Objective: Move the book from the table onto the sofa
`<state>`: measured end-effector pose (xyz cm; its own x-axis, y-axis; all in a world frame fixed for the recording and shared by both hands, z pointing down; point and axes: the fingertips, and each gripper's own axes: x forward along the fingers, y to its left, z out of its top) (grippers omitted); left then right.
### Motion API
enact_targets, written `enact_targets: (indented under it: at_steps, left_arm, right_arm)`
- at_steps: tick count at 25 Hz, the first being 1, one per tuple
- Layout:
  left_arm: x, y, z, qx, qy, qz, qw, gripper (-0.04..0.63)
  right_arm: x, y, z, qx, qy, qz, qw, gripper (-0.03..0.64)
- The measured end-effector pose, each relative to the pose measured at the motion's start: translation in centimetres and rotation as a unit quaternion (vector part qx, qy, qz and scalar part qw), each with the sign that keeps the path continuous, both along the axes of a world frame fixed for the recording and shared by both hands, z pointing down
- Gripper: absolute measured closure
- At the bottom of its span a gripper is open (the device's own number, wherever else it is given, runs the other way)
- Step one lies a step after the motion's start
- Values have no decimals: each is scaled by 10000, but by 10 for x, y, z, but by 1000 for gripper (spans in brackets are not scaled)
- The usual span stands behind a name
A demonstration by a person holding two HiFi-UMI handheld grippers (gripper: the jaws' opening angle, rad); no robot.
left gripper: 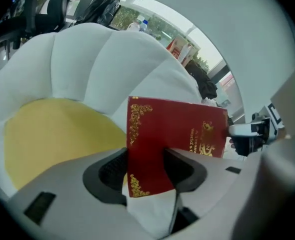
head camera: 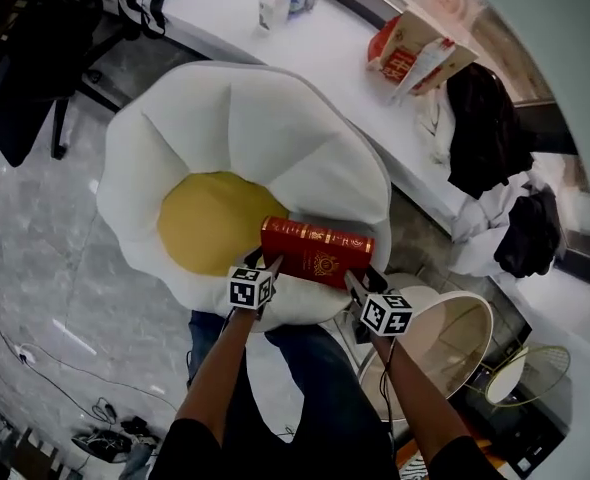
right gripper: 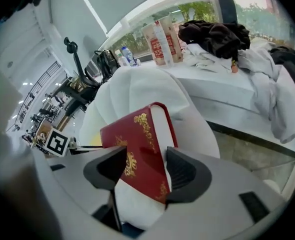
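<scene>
White sofa (head camera: 175, 108): flower-shaped, with puffy petal cushions round a yellow middle (head camera: 210, 223). It fills the centre of the head view and stands on a grey marbled floor (head camera: 45, 258).
White table (head camera: 235, 28): it runs behind the sofa from the top edge down to the right. On it are bottles (head camera: 273, 0), a red-and-cream package (head camera: 420, 53) and heaped dark and white clothes (head camera: 485, 128).
Red book (head camera: 315, 251): a hardback with gilt ornament, off the table and over the sofa. In the head view it lies across the near right petal, just beside the yellow middle, with its long side crosswise to the person.
Left gripper (left gripper: 146, 171): it is at the book's near left corner. The jaws stand well apart, spread to the book's thickness. That corner fills the gap, and both pads (left gripper: 112, 171) lie flat against it, so this gripper has hold of the book.
Right gripper (right gripper: 146, 170): it is at the book's near right corner, with the jaws at their widest. The corner stands tilted between them, its white page edge just beside the right-hand pad. The pads do not clamp it, so this side is loose.
Forearms (head camera: 220, 368): bare, they reach from the bottom edge to the two marker cubes (head camera: 250, 288).
</scene>
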<state>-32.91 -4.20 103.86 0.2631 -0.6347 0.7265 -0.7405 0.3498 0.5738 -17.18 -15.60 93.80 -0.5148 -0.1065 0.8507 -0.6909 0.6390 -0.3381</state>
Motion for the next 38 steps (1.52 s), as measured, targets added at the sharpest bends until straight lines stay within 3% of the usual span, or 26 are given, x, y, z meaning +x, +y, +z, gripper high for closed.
enact_targets:
  at_steps: [8, 15, 22, 31, 36, 38]
  left_arm:
    - [15, -3, 54, -212, 405, 128, 9989, 370]
    - [16, 0, 67, -205, 660, 266, 9973, 349]
    - [12, 14, 51, -217, 469, 483, 9975, 331]
    - [20, 26, -46, 177, 430, 287, 9985, 331]
    - [32, 32, -146, 594, 604, 143, 9963, 343]
    - [31, 31, -200, 874, 415, 162, 9952, 368]
  right_arm:
    - [6, 3, 33, 37, 249, -171, 9995, 364]
    - [4, 12, 32, -156, 72, 7, 9999, 364]
    - [1, 19, 14, -79, -20, 98, 9999, 364]
    - [-10, 55, -38, -185, -181, 115, 9996, 364]
    - [-39, 78, -104, 47, -618, 166, 9979, 398]
    - [-50, 80, -145, 282, -826, 262, 9958, 428]
